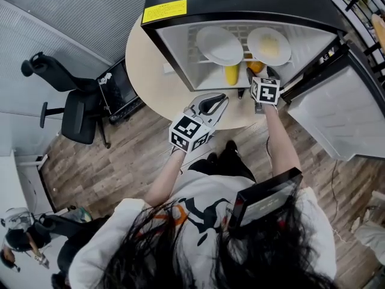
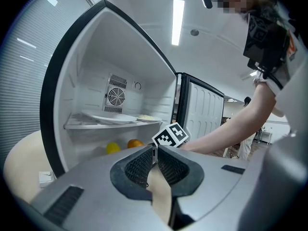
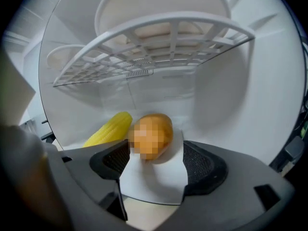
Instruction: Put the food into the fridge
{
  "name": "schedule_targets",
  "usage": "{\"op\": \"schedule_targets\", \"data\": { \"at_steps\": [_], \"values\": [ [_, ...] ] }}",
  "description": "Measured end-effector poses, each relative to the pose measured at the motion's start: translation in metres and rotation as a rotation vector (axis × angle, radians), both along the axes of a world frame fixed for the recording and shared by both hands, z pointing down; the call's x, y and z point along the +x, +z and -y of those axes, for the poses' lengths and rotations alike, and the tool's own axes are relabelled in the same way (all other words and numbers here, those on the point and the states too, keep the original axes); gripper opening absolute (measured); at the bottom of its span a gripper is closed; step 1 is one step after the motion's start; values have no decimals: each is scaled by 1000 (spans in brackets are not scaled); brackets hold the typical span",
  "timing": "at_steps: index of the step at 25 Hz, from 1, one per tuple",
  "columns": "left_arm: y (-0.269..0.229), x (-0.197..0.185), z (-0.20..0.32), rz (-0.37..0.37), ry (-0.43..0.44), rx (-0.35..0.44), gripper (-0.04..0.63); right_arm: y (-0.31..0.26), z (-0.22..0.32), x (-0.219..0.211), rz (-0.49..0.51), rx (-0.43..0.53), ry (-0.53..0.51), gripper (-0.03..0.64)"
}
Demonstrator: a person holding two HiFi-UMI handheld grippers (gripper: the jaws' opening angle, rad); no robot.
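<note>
A small black fridge (image 1: 240, 5) stands open on a round table. On its floor lie a yellow corn cob (image 1: 231, 74) (image 3: 109, 128) and an orange piece of food (image 1: 257, 67) (image 3: 161, 121). My right gripper (image 1: 260, 73) (image 3: 156, 162) is inside the lower compartment, open; the orange food rests on the floor just beyond its jaws, untouched as far as I can see. Two white plates (image 1: 219, 44) sit on the wire shelf (image 3: 154, 42) above. My left gripper (image 1: 212, 104) (image 2: 155, 154) hangs over the table's front edge, shut and empty.
The fridge door (image 1: 337, 110) swings out to the right. The round beige table (image 1: 153, 83) holds a small white item (image 1: 169, 68) left of the fridge. A black office chair (image 1: 72, 110) and a dark box (image 1: 120, 89) stand on the wooden floor at left.
</note>
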State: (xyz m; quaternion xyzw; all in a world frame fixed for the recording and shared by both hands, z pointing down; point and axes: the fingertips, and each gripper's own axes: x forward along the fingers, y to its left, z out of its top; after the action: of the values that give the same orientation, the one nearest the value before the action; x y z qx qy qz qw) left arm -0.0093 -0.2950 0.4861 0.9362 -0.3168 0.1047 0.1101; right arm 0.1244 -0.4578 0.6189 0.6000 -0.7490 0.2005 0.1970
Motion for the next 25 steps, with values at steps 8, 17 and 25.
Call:
{"op": "schedule_targets", "data": {
  "at_steps": [8,17,25],
  "values": [
    [0,1,-10,-18,11,-1,26,-23,-40,3,52,31,33,331],
    [-11,-1,-19,-42,38,21,26,-89,-92,-20,173,157,16,330],
    [-25,-15,-39,-75,55,43,26,-122,-153,-54,239,212,-9,328]
  ]
}}
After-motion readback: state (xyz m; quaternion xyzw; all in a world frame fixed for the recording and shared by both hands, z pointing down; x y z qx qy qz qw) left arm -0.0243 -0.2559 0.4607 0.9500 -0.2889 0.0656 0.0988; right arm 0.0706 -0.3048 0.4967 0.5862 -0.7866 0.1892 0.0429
